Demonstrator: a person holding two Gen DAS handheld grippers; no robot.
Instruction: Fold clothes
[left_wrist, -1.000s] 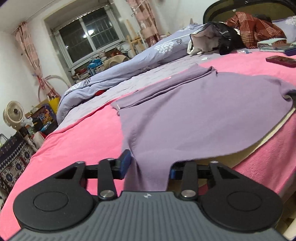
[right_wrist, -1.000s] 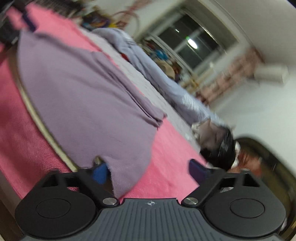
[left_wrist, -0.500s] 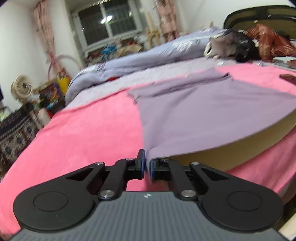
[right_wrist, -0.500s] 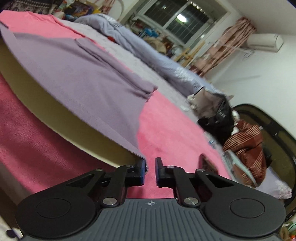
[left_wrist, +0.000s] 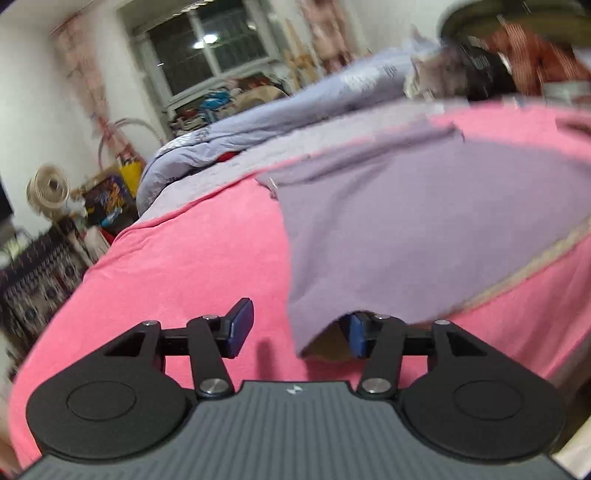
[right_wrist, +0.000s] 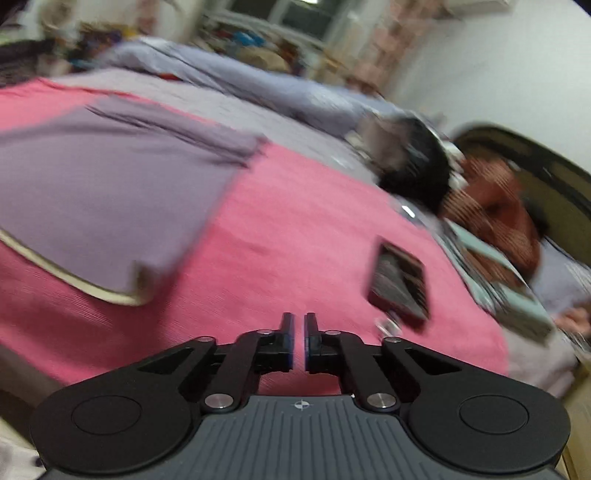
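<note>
A purple garment (left_wrist: 424, 221) lies spread on the pink bed sheet (left_wrist: 192, 266), with a cream layer (left_wrist: 517, 273) showing under its near hem. My left gripper (left_wrist: 298, 332) is open and its jaws are still opening. The garment's near corner hangs loose between them and drapes over the right finger (left_wrist: 356, 336); neither pad presses it. In the right wrist view the garment (right_wrist: 103, 177) lies to the left, its cream-edged corner (right_wrist: 144, 284) resting on the sheet (right_wrist: 295, 229). My right gripper (right_wrist: 299, 339) is shut with nothing in it, over bare sheet to the right of that corner.
A dark phone (right_wrist: 400, 284) lies on the sheet just right of my right gripper. A lavender duvet (left_wrist: 295, 122), a black bag (right_wrist: 413, 166) and a red plaid cloth (right_wrist: 495, 206) crowd the far side. A fan (left_wrist: 48, 188) and clutter stand beyond the bed's left edge.
My left gripper closed on the garment's corner, then opened, and the corner now hangs loose. My right gripper shut, rolled and moved right, away from the garment's other corner, which now lies on the sheet.
</note>
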